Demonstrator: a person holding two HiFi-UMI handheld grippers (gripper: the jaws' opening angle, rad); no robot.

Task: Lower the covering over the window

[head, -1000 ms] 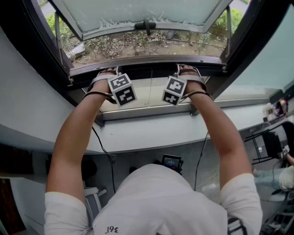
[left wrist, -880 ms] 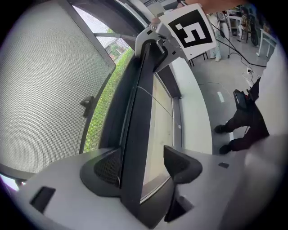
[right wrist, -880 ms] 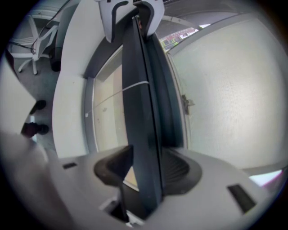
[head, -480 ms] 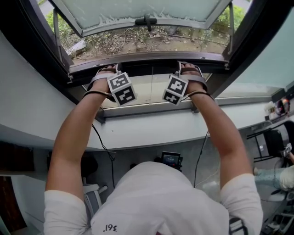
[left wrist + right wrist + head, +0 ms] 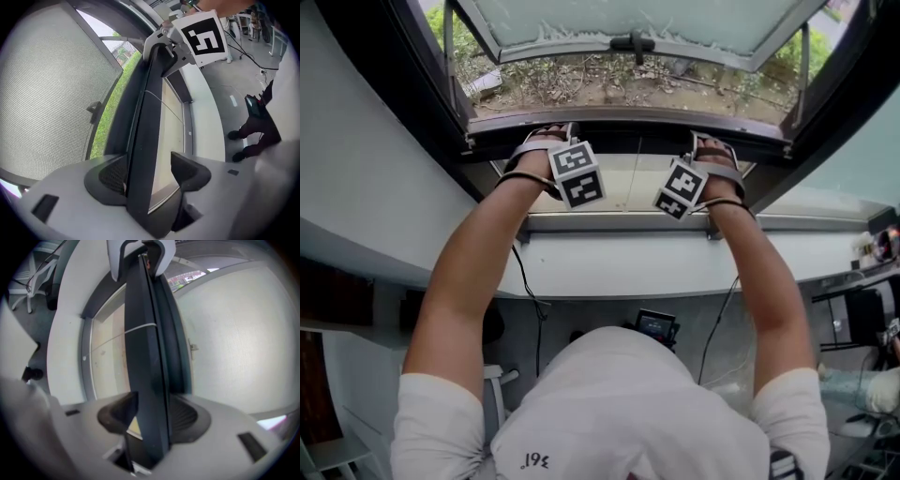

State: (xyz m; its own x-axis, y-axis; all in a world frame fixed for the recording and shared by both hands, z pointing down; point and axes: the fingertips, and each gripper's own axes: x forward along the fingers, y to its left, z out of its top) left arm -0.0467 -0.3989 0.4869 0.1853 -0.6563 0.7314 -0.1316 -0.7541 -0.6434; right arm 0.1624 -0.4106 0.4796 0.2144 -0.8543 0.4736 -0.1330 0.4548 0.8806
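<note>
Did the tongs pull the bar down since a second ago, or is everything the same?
Almost nothing changed. Everything slid a little to the right in the head view, so it seems only the camera moved. The left tongs and right tongs stay clamped on the dark bar at the same spots, and it looks no nearer the sill.

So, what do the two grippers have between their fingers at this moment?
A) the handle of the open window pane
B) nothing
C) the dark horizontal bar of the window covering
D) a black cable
C: each gripper view shows the dark horizontal bar running between the fingers of the left gripper and of the right gripper.
</note>
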